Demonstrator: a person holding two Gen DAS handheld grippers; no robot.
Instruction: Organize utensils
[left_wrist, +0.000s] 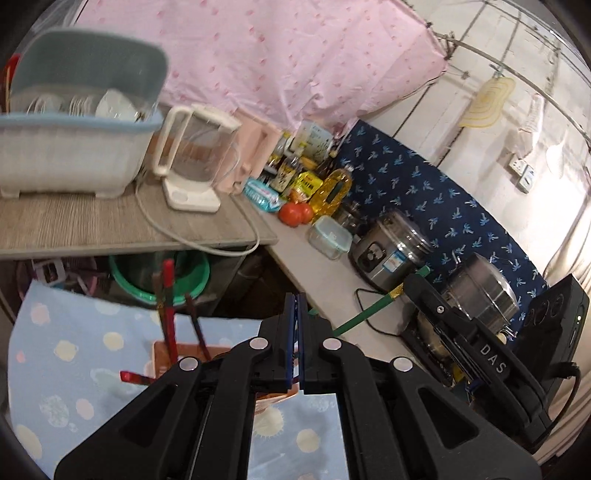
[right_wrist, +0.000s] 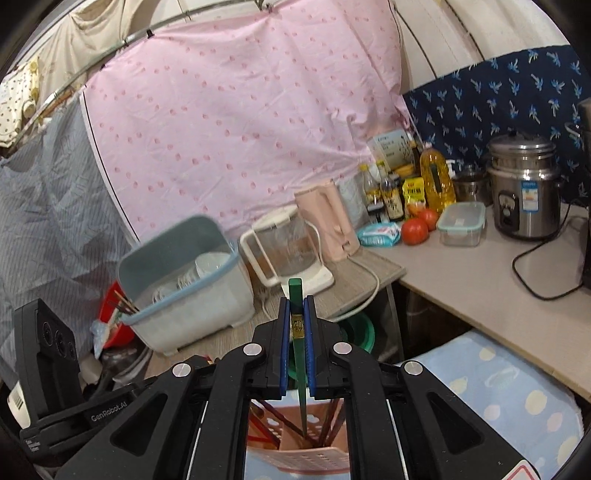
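Above the pink holder (right_wrist: 295, 454) of chopsticks, the right claw (right_wrist: 296, 332) pinches a green chopstick (right_wrist: 295, 295); the left claw (left_wrist: 295, 325) is closed, holding nothing.

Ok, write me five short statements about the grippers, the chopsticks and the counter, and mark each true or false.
1. The right gripper is shut on a green chopstick. True.
2. The left gripper holds a red chopstick. False: its jaws are shut with nothing between them.
3. Two tomatoes sit beside the lidded glass container. True.
4. The pink chopstick holder is empty. False: several chopsticks stand in it.
5. The dish rack holds no dishes. False: bowls sit inside.
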